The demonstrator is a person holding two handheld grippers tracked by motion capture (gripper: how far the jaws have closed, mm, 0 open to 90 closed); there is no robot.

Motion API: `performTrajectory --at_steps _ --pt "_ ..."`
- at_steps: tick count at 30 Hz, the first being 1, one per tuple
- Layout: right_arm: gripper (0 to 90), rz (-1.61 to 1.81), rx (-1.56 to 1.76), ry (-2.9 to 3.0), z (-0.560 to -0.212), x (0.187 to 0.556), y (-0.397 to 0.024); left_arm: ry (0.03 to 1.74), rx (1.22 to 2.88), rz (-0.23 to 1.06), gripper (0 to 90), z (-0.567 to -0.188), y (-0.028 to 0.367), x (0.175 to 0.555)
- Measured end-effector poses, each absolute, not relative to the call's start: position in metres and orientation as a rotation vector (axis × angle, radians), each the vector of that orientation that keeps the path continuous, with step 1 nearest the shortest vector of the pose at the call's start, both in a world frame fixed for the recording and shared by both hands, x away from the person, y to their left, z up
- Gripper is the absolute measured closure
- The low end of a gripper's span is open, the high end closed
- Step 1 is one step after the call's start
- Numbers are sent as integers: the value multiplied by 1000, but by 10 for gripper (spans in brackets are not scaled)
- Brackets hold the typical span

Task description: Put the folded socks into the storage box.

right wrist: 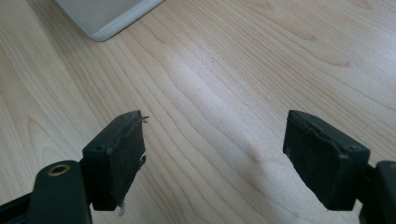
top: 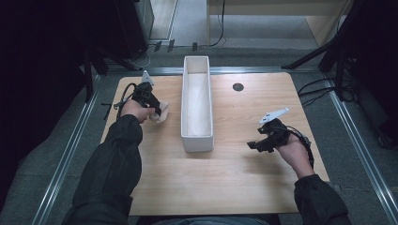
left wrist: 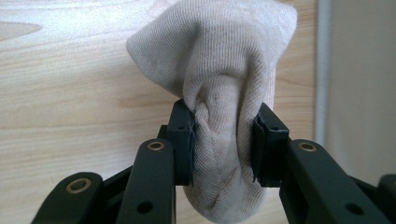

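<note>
One step looks done: the left gripper [top: 157,108] has its fingers [left wrist: 183,140] clamped on the beige cloth [left wrist: 219,93], just left of the long white bin [top: 197,136] and near the table [top: 234,187] left edge. Getting the cloth over the bin wall is probably what remains. The right gripper [top: 256,145], fingers [right wrist: 116,158] apart and empty, hovers toward the right edge with bare wood around it.

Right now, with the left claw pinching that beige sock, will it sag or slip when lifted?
Likely floppy: the sock bunches and folds between the left claw. Probably light, being thin knit. Slipping seems unlikely, since the fabric is squeezed tight between both pads.
</note>
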State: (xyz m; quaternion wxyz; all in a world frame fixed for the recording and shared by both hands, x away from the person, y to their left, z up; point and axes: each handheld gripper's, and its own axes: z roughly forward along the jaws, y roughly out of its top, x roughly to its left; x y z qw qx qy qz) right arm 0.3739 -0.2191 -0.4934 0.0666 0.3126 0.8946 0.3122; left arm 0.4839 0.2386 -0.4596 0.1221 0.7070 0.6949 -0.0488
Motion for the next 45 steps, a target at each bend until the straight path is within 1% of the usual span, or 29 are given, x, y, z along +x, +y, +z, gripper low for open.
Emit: performTrajectory --at_steps 5,9,18,19,21,25,34,37,45 --pt "206 948 941 2696 -493 375 -219 2038 2054 -171 651 -443 237 475" --pt "206 946 948 2695 -493 375 -220 2023 2060 -144 650 -432 231 469" --pt "206 943 945 2696 -494 375 -220 1989 2057 -150 648 -410 217 462" --pt "206 943 945 2698 -494 375 -220 1973 2067 -121 647 -402 211 461" --pt "206 943 946 2698 -494 375 -220 1970 2074 -110 646 -399 208 460" --pt "206 939 946 2699 -494 375 -220 1911 2060 -159 644 -390 193 458" --pt "206 946 963 2692 -494 375 -222 1894 2053 -169 644 -380 178 462" --pt "206 943 963 2693 -494 375 -222 1872 2067 -169 644 -376 167 464" --pt "206 941 960 2693 -494 375 -223 1848 2099 -174 643 -377 148 465"
